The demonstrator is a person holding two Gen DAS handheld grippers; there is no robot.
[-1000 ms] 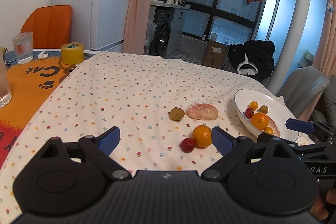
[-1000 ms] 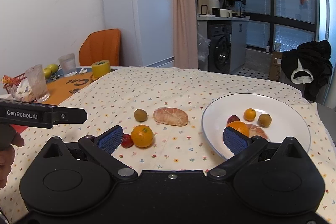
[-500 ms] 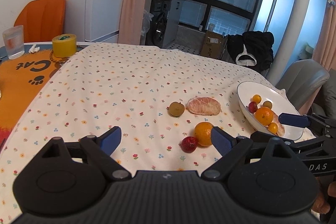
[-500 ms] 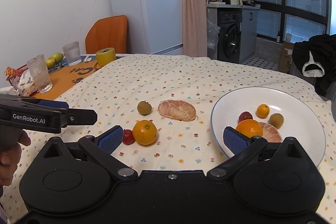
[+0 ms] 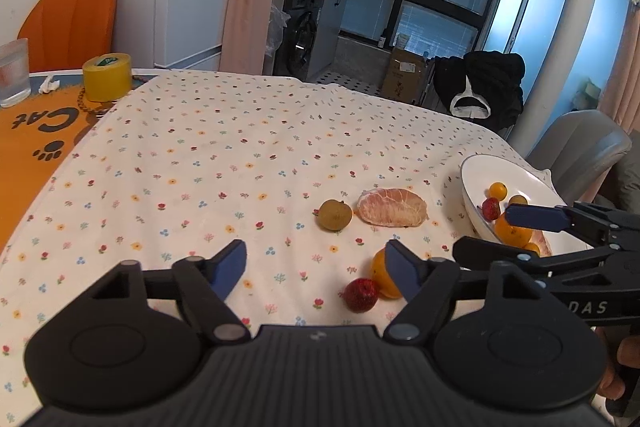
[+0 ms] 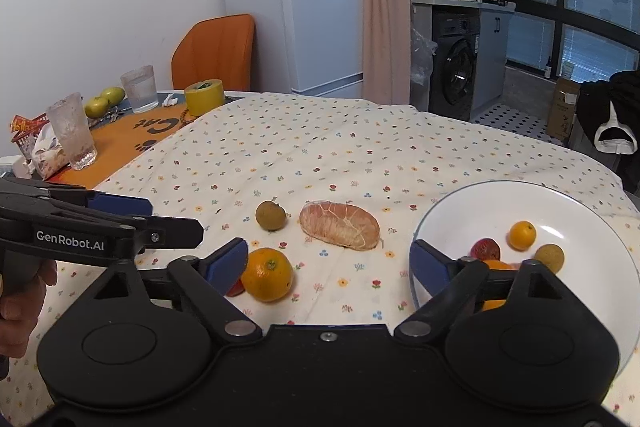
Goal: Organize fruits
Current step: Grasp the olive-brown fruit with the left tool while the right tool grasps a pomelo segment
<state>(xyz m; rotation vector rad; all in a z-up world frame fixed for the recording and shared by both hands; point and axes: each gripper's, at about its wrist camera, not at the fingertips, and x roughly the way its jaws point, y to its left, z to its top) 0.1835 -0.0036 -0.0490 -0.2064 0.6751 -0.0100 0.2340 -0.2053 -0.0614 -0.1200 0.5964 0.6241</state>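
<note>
Floral tablecloth (image 5: pixel 240 155) | left gripper (image 5: pixel 316 265) level, fingers apart, empty | right gripper (image 6: pixel 326 259) likewise, spread, beside plate (image 6: pixel 580 203)

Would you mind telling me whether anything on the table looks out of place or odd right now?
Nothing is spilled or damaged. Four fruits lie loose on the tablecloth outside the white plate: an orange, a strawberry, a small brown fruit and a peeled citrus piece. Both tools are open and empty.
</note>
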